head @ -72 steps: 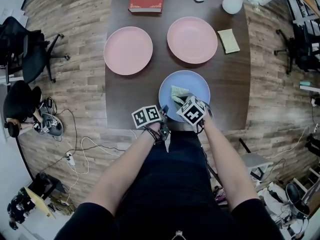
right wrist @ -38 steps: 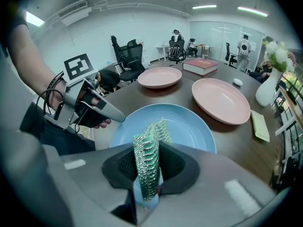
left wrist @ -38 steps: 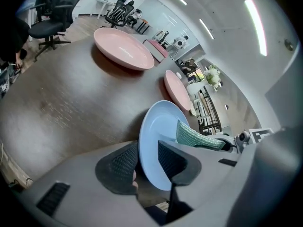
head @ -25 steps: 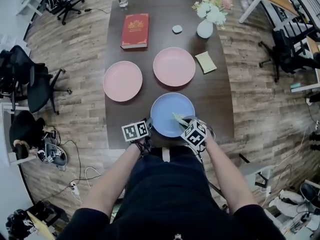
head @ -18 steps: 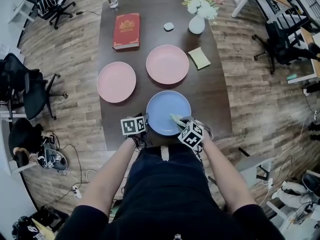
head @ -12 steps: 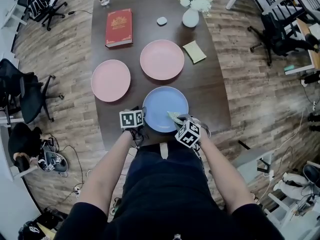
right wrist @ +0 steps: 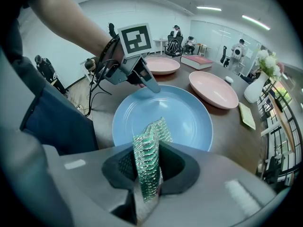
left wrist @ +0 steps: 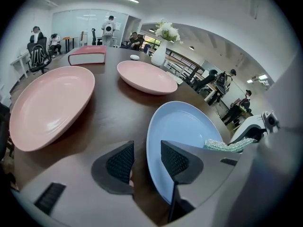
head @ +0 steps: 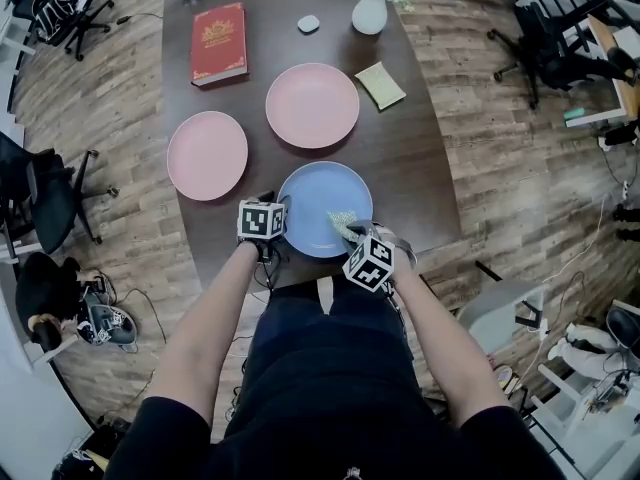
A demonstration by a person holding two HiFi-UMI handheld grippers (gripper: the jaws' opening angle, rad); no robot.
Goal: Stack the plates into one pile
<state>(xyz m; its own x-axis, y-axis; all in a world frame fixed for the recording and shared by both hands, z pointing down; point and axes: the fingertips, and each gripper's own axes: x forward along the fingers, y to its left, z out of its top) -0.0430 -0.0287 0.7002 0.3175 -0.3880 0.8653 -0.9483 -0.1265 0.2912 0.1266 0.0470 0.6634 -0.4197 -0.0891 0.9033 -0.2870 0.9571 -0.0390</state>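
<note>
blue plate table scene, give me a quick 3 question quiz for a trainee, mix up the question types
1. What is the right gripper shut on? A) nothing B) a green mesh cloth C) a spoon
2. True or false: the three plates already sit in one pile.
3. How many pink plates lie on the table?

Key
1. B: the cloth is pinched between its fingers.
2. False: the blue plate and both pink plates lie apart, each directly on the table.
3. Two.
</note>
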